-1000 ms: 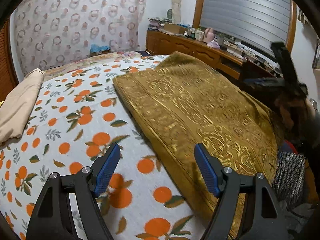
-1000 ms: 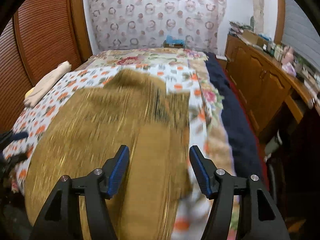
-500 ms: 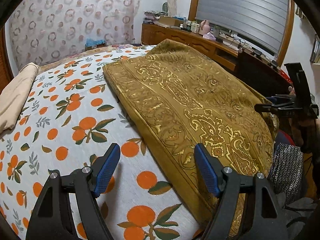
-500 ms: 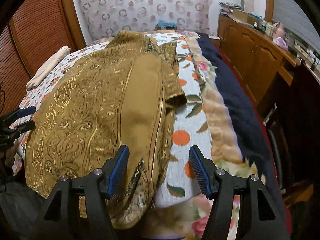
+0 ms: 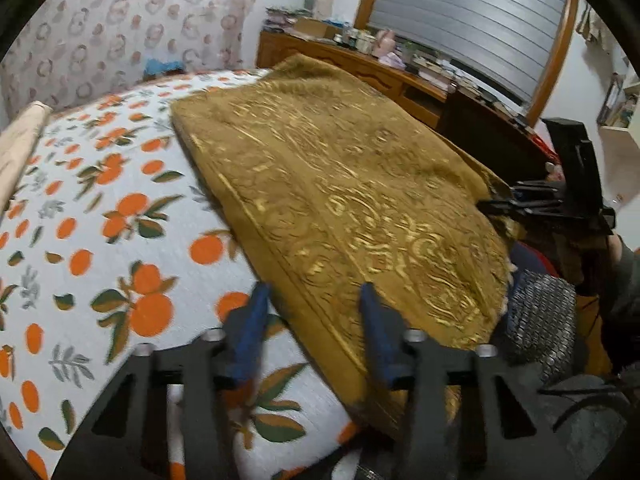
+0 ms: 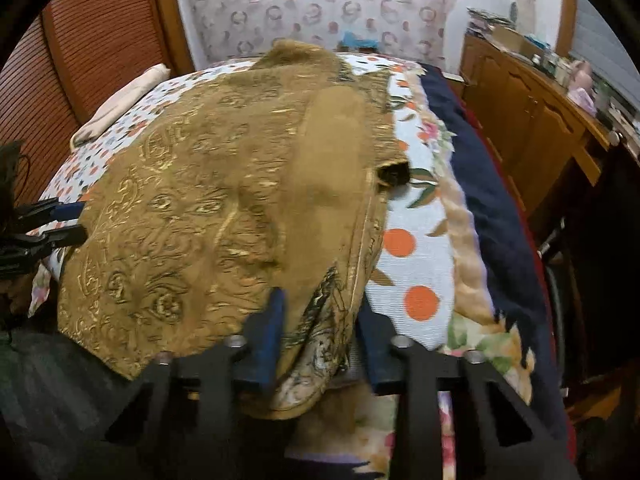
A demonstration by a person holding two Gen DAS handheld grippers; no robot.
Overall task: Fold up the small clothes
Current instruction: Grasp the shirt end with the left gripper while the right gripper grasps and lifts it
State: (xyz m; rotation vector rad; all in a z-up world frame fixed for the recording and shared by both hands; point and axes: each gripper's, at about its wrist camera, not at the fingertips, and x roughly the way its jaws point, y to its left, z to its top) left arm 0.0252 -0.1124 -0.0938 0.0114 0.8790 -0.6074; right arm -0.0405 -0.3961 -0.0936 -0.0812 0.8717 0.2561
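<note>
A gold-patterned brown garment (image 5: pixel 340 184) lies spread on the bed over the orange-print sheet (image 5: pixel 120 216). My left gripper (image 5: pixel 312 320) is open, its jaws narrower than before, straddling the garment's near left edge. My right gripper (image 6: pixel 320 328) is open with the garment's (image 6: pixel 224 208) near right hem between its blue pads. Each gripper shows in the other's view, the right one (image 5: pixel 520 204) at the garment's far corner, the left one (image 6: pixel 60 224) at its left edge.
A folded beige cloth (image 6: pixel 120 100) lies at the bed's far left. A wooden dresser (image 6: pixel 532 120) with clutter runs along the right wall. A dark blue blanket (image 6: pixel 480 184) lies along the bed's right side. A wooden wardrobe (image 6: pixel 80 48) stands left.
Both grippers moved in to the garment's near edge, one at each corner. Both sets of jaws have narrowed, and the hem now sits between them.
</note>
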